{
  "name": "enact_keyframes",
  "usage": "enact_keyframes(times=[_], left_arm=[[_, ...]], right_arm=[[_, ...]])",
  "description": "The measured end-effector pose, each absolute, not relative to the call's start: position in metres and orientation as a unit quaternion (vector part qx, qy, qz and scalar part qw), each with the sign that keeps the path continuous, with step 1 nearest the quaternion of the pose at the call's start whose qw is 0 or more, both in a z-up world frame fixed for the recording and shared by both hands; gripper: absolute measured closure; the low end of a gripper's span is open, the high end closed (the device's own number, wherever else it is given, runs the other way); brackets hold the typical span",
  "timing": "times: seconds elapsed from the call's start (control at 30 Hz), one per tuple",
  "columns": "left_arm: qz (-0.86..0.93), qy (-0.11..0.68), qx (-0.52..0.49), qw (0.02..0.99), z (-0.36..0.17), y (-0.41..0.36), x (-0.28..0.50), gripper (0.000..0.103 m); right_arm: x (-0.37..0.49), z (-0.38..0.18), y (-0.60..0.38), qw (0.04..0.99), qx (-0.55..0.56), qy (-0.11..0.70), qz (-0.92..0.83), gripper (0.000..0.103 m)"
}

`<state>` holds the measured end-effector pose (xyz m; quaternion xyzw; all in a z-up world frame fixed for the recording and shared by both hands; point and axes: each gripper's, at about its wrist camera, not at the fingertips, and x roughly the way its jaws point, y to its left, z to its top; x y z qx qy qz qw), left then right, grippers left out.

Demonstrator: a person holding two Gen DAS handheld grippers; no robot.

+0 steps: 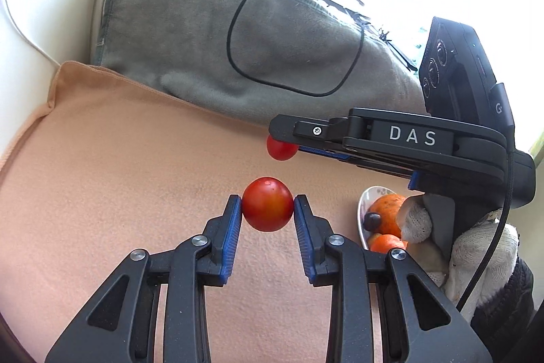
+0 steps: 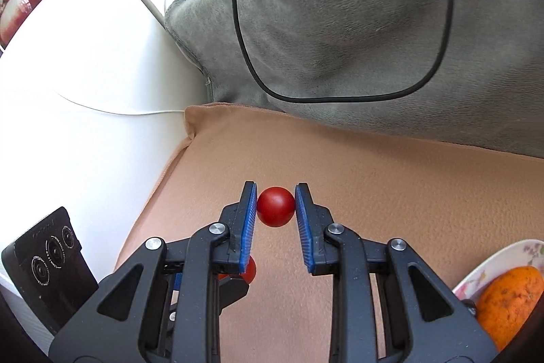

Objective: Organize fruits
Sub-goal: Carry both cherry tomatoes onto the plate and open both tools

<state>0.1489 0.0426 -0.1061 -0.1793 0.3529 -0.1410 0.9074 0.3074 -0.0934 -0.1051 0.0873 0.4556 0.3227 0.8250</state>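
In the left wrist view my left gripper [image 1: 267, 203] is shut on a red-orange cherry tomato [image 1: 267, 206], held above the peach cloth [image 1: 119, 179]. My right gripper [image 1: 283, 145] reaches in from the right, shut on a smaller red tomato [image 1: 280, 151]. In the right wrist view that red tomato [image 2: 275, 207] sits pinched between the blue pads of the right gripper [image 2: 275, 204]. Below it at the left, the left gripper [image 2: 243, 278] shows with part of its tomato [image 2: 251, 271]. A flowered plate [image 1: 362, 203] at the right holds oranges [image 1: 387, 210] and a dark grape [image 1: 372, 220].
A grey cushion [image 1: 238, 39] with a black cable loop [image 1: 289, 84] lies behind the cloth. A white surface [image 2: 85, 73] borders the cloth on the left. A white-gloved hand [image 1: 420, 221] holds the right gripper over the plate [image 2: 493, 256], where an orange [image 2: 510, 301] shows.
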Motion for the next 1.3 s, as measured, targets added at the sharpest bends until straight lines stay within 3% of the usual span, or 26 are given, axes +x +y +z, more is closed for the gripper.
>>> enact_keyframes(times=[0.67, 1.3], left_arm=[[-0.207, 0.343, -0.16, 0.902, -0.082, -0.024, 0.123, 0.073], [-0.265, 0.358, -0.122, 0.887, -0.08, -0.094, 0.124, 0.073]], right_arm=[[0.232, -0.067, -0.248, 0.871, 0.141, 0.392, 0.262, 0.079], [0.213, -0.085, -0.341, 0.889, 0.155, 0.39, 0.182, 0.079]])
